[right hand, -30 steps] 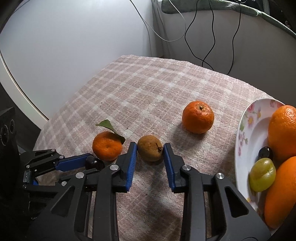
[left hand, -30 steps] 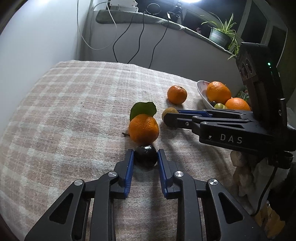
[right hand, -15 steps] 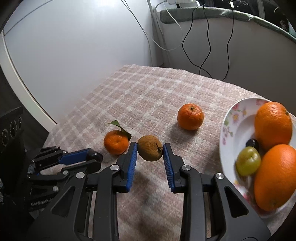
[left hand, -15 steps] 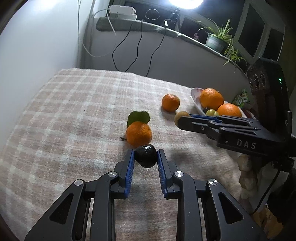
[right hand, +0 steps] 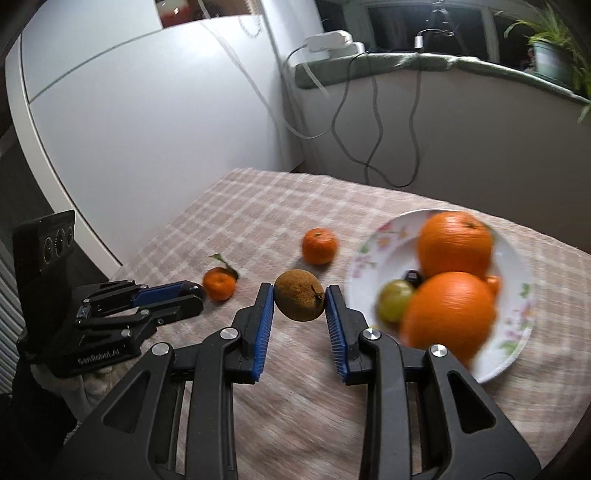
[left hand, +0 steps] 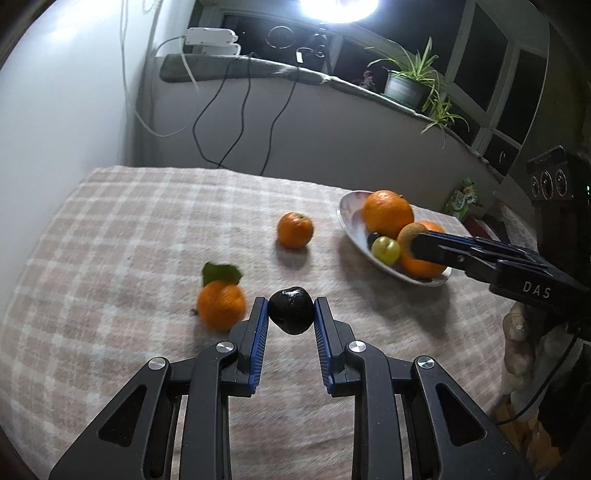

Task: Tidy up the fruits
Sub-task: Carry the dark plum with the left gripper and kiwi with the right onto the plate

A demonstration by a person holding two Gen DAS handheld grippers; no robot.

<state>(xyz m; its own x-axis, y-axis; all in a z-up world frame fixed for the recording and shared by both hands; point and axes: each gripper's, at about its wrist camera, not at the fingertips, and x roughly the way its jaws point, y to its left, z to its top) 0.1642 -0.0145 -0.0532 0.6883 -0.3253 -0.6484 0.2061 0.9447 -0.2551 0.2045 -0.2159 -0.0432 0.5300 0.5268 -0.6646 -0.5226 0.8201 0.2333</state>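
A bright lamp (left hand: 338, 7) glared at the far top of the left view, casting near-side shadows on the table (left hand: 129, 229). Motion blurred the oranges (right hand: 448, 315) on the right. Fisheye edges curved and darkened.

White wall (left hand: 66, 92), lamp glare (left hand: 338, 7), perhaps dark windows (left hand: 480, 74).

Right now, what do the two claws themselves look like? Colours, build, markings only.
Both are matte black with skeletal, cut-out linkage arms, silver round pivot bolts and ribbed blue pads lining the fingers. The right claw carries white "DAS" lettering on its side and a boxy black module with round ports and a green light. The left claw shows white "GenRobot.AI" lettering and a similar module.
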